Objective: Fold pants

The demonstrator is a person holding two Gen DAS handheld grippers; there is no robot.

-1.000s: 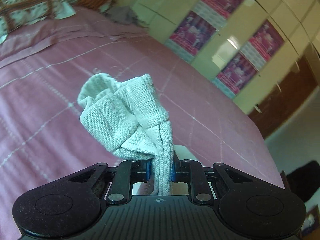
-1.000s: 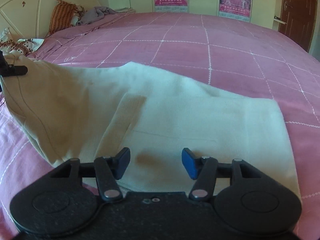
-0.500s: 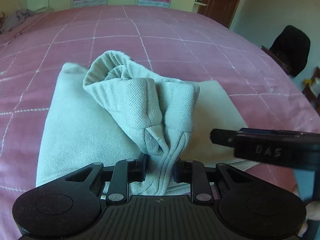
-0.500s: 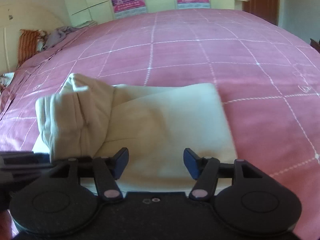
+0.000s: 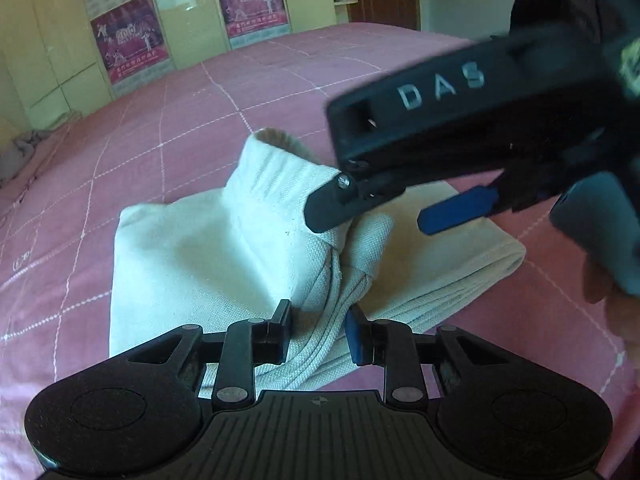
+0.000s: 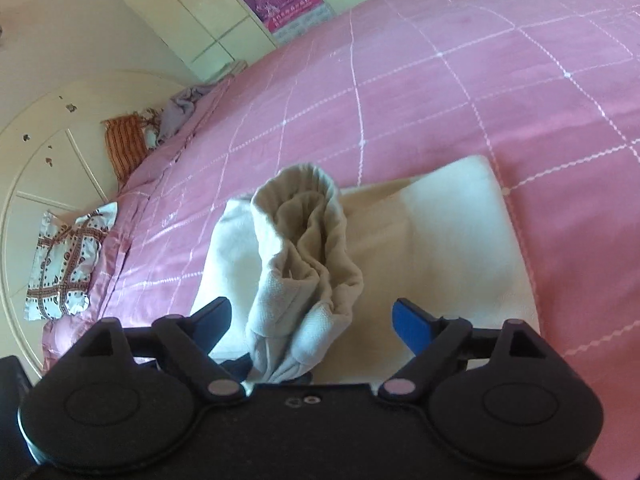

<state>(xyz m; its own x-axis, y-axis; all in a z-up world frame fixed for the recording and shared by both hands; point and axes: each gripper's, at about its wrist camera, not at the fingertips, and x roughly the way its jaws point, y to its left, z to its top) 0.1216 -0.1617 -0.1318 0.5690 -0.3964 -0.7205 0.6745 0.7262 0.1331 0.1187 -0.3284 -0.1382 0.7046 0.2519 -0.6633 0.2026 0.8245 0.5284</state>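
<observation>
Left wrist view: the left gripper (image 5: 318, 330) stands with its jaws slightly apart on either side of a bunched ridge of the cream pants (image 5: 208, 248), which lie folded into a thick rectangle on the pink bedspread (image 5: 168, 120). The cloth passes between the fingers, but a gap shows beside the left pad, so the hold looks loosened rather than tight. The placing suggests the end of the garment is being set down on top of the stack. The right gripper (image 5: 380, 208) crosses the upper right of the frame above the pants, jaws apart, one black finger over the upstanding fold and one blue pad clear of it. It looks poised to press or take that fold. Yellow wardrobe doors with posters (image 5: 124, 40) line the far wall.

Right wrist view: the right gripper's fingers sit wide apart, clamped on nothing, straddling the raised, crumpled roll of fabric that rises from the flat folded layers. The roll funnels down toward the bottom centre, where the other tool probably pinches it, though that point is largely hidden. A patterned pillow (image 6: 64, 264) and an orange striped cushion (image 6: 124, 148) rest by the headboard (image 6: 44, 152), well apart from the pants.
</observation>
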